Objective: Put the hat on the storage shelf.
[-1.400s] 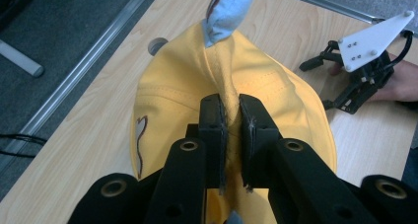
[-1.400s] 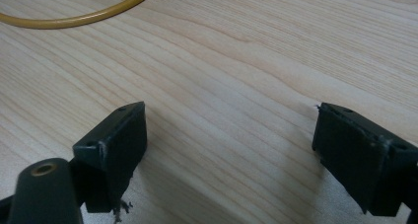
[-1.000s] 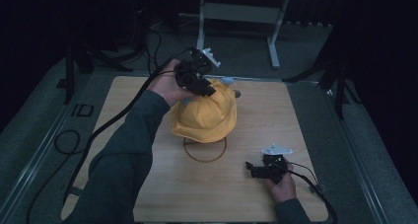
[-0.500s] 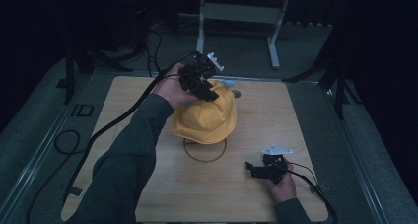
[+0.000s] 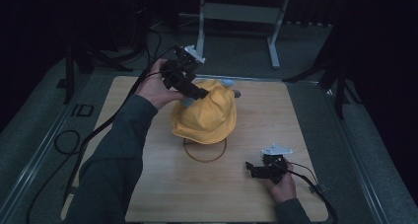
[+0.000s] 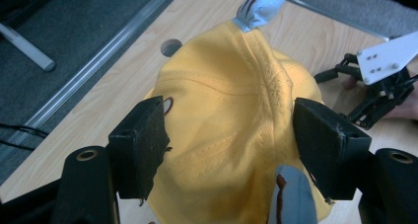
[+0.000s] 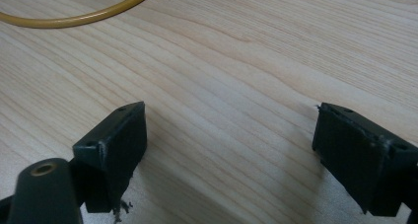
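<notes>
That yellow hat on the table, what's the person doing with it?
A person holds a gripper in each hand. The left gripper hangs just above the yellow hat, fingers spread wide on either side of its crown and not squeezing it. The hat sits on a stand with a ring base. The right gripper rests open on the wooden table, away from the hat.

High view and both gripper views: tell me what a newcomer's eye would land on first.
The yellow hat stands out first, perched mid-table above a thin yellow ring that lies on the wooden table. Next comes the left gripper, held over the hat's far left side with its fingers spread wide above the crown. The right gripper sits low at the table's near right, also open, over bare wood.
</notes>
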Motion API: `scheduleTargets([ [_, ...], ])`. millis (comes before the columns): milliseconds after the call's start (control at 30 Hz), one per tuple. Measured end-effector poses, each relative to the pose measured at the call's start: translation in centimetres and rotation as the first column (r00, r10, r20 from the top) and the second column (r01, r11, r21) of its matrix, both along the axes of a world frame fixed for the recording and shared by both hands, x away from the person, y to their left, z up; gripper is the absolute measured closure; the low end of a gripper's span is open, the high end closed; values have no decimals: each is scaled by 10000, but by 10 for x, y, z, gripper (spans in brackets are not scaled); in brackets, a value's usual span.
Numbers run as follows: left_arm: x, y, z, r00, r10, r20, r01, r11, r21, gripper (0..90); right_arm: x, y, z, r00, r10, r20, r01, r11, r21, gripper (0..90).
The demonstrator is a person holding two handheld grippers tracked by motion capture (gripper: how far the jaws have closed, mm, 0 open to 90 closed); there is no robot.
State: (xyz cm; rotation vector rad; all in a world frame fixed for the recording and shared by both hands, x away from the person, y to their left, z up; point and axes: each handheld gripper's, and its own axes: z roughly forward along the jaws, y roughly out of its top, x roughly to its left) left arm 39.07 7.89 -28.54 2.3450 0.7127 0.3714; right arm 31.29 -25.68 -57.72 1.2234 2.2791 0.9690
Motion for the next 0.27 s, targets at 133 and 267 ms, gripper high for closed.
scheduleTargets([
  [133,-4,13,1,9998,125,123,-124,9999,-76,313,0,0,0,10000,-4,19,4,10000,2,131],
  [267,-8,22,3,9996,181,215,-173,9992,-369,317,0,0,0,10000,-9,0,9,10000,7,132],
])
